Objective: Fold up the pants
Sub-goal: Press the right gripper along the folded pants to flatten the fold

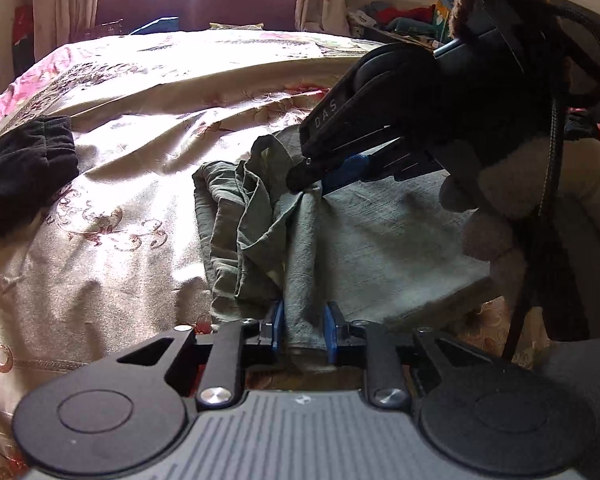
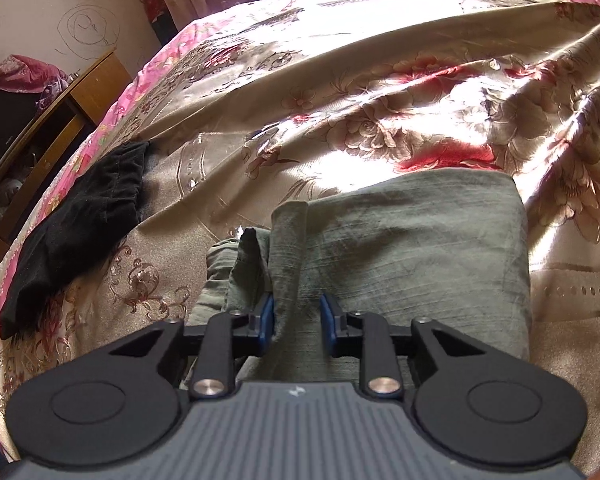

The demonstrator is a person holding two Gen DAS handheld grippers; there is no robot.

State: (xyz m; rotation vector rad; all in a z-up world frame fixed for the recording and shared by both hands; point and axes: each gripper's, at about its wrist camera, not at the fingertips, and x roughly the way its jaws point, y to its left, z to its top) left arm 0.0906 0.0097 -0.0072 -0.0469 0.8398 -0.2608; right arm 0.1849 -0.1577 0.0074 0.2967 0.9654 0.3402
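Grey-green pants [image 1: 380, 236] lie partly folded on the floral bedspread [image 1: 140, 184], with a bunched, crumpled edge on their left. My left gripper [image 1: 303, 326] has its blue pads either side of a raised fold of the pants and grips it. My right gripper [image 1: 306, 178] comes in from the upper right of the left wrist view and pinches the same ridge of cloth farther along. In the right wrist view the right gripper [image 2: 297, 318] straddles that fold of the pants [image 2: 420, 248], pads close on the cloth.
Black folded pants [image 1: 20, 172] lie on the bed to the left, also in the right wrist view [image 2: 80, 224]. A wooden shelf unit [image 2: 52, 120] stands beside the bed. Curtains and a window are beyond the bed's far end; clothes are piled at the far right.
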